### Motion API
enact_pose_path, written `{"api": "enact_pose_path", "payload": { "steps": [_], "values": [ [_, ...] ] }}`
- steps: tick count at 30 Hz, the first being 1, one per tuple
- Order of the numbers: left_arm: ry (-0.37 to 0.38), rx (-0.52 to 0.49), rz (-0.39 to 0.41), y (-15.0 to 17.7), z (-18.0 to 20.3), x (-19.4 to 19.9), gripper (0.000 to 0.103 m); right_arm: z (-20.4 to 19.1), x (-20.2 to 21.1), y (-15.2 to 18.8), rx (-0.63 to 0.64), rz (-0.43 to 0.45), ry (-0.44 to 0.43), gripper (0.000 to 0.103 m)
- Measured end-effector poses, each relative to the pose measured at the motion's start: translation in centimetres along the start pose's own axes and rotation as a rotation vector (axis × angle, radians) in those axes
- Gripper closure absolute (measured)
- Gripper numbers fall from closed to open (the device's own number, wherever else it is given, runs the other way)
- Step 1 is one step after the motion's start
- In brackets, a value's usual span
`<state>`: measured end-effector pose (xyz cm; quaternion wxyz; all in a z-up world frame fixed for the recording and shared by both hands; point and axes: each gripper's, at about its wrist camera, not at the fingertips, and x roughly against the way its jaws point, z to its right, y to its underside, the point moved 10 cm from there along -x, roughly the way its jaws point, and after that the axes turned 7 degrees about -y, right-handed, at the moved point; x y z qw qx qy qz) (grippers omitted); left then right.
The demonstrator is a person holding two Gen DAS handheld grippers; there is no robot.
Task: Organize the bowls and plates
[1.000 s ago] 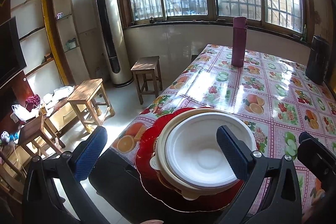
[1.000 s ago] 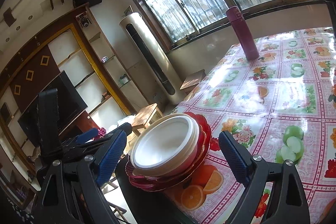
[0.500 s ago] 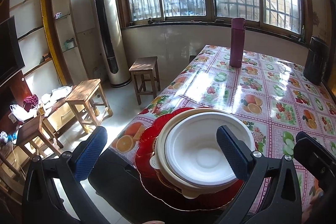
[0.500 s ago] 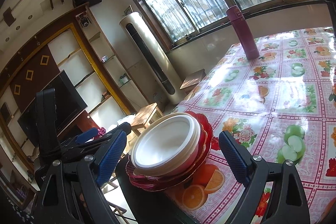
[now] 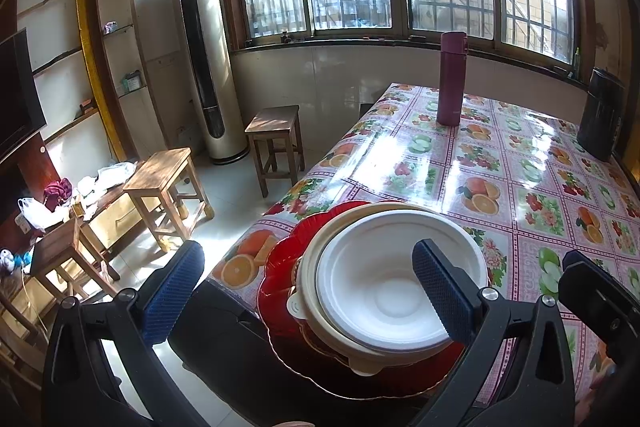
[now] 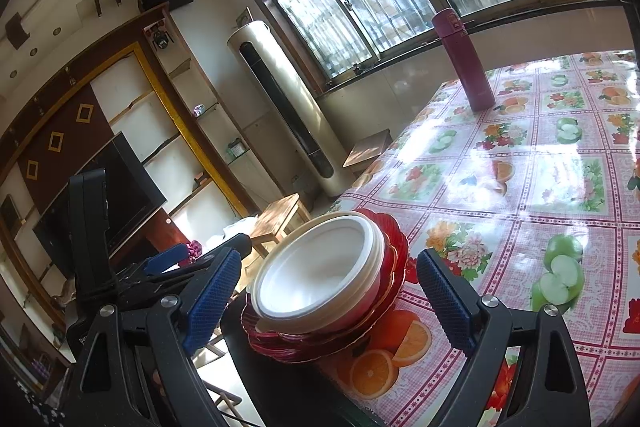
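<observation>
A white bowl (image 5: pixel 384 279) sits nested in a cream bowl (image 5: pixel 310 259) on stacked red scalloped plates (image 5: pixel 280 267) at the near corner of the fruit-print table (image 5: pixel 500 163). My left gripper (image 5: pixel 306 291) is open and empty, its jaws spread wide just above the stack. In the right wrist view the same white bowl (image 6: pixel 320 271) and red plates (image 6: pixel 394 247) lie between the spread jaws of my right gripper (image 6: pixel 328 295), which is open and empty. The left gripper also shows in the right wrist view (image 6: pixel 160 263), at the left.
A maroon flask (image 5: pixel 451 79) stands at the table's far edge, and a black container (image 5: pixel 600 115) at the far right. Wooden stools (image 5: pixel 276 139) and a low wooden table (image 5: pixel 164 183) stand on the floor to the left. A dark chair back (image 5: pixel 224 331) is below the stack.
The left wrist view has pulled back and risen slightly, so the flask looks farther away. The stack and both open grippers keep their places.
</observation>
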<state>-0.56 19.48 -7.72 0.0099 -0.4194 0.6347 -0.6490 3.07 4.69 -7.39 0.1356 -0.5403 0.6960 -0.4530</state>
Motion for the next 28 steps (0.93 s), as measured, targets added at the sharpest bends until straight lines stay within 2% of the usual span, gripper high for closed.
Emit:
{"api": "enact_pose_path", "payload": {
  "steps": [23,28],
  "values": [
    [0.001,-0.027,0.020,0.0,0.3,0.3,0.000,0.3,0.0,0.1,-0.009,0.005,0.000,0.011],
    [0.028,-0.040,0.006,0.1,1.1,0.3,0.000,0.4,0.1,0.1,-0.003,0.007,0.002,0.011]
  ]
}}
